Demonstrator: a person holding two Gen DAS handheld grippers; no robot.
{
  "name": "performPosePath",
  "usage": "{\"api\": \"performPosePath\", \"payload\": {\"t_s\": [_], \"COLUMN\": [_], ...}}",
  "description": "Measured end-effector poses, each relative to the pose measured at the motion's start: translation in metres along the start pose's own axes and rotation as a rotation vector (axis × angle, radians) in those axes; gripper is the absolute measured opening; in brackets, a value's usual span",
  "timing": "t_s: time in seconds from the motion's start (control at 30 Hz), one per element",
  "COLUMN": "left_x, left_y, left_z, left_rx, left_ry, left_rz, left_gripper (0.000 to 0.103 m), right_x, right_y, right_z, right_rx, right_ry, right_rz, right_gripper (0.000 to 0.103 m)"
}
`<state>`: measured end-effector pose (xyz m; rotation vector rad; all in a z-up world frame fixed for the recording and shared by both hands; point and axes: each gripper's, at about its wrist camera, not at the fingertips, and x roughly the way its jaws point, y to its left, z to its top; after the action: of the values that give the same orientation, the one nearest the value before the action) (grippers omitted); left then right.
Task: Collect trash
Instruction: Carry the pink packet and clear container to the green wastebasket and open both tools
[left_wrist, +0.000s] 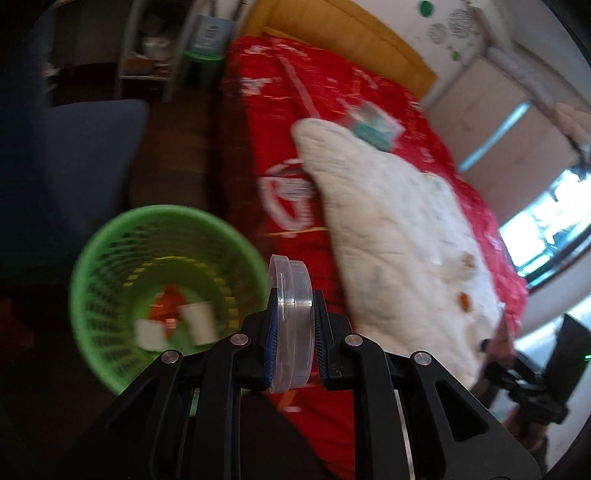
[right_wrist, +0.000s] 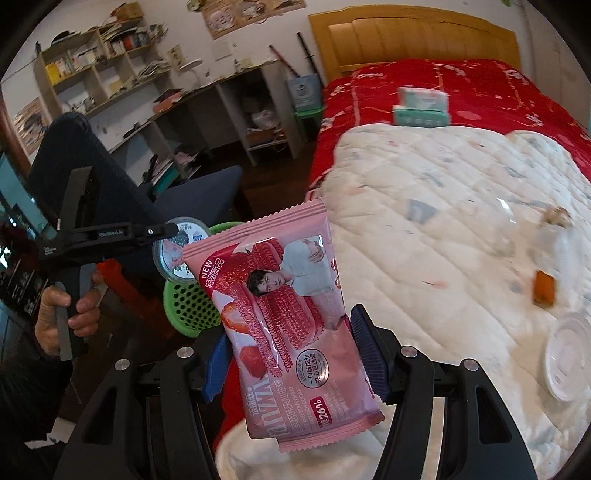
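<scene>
1. Left hand-held gripper (left_wrist: 294, 317) clamps a clear plastic lid (left_wrist: 291, 325), lower centre, beside the green basket (left_wrist: 110, 236).
2. Right hand-held gripper (right_wrist: 291, 354) pinches a pink snack wrapper (right_wrist: 288, 317), centre frame, over the bed (right_wrist: 461, 206).

The left wrist camera sat close behind the left tongs (left_wrist: 293, 325), looking forward and downward along them over the bedside toward the green basket (left_wrist: 110, 236) on the floor. The bed (left_wrist: 280, 85) ran away to the upper right, tilted in frame. The right wrist camera sat close behind the right tongs (right_wrist: 291, 354), looking up the bed (right_wrist: 480, 88) toward the headboard (right_wrist: 413, 37), with shelving (right_wrist: 92, 66) at far left. Both views shared the white quilt (left_wrist: 399, 236) (right_wrist: 443, 206), the teal boxes (left_wrist: 373, 125) (right_wrist: 421, 107) and the basket (right_wrist: 188, 306). The right view also took in the left tongs (right_wrist: 177, 236).
</scene>
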<state>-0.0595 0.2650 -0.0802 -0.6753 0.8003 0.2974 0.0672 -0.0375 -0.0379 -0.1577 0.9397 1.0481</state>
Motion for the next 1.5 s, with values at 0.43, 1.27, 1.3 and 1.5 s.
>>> {"api": "performPosePath", "payload": {"t_s": [0.43,1.27,1.3,1.5], "left_x": [0.017,-0.031,-0.031,-0.033], "left_y": [0.083,0.123,0.124,0.126], "left_z": [-0.013,-0.036,-0.036,-0.037], "left_rx": [-0.126,-0.207,-0.211,-0.223], "left_ry": [0.048,-0.01,-0.011,-0.013], "left_rz": [0.142,0.206,0.206,0.205], "left_gripper": [0.047,0.066,0.066,0.068], "right_x": [0.055,0.188,0.19,0.196], "right_y": [0.049,0.132,0.134,0.137], "right_z": [0.032,0.069,0.069,0.071], "right_rx": [-0.043,0.015,0.01,0.027], "right_ry": [0.036,0.153,0.154,0.142], "right_rz": [0.08,0.172,0.167,0.165], "right_gripper": [0.059,0.071,0.072,0.083]}}
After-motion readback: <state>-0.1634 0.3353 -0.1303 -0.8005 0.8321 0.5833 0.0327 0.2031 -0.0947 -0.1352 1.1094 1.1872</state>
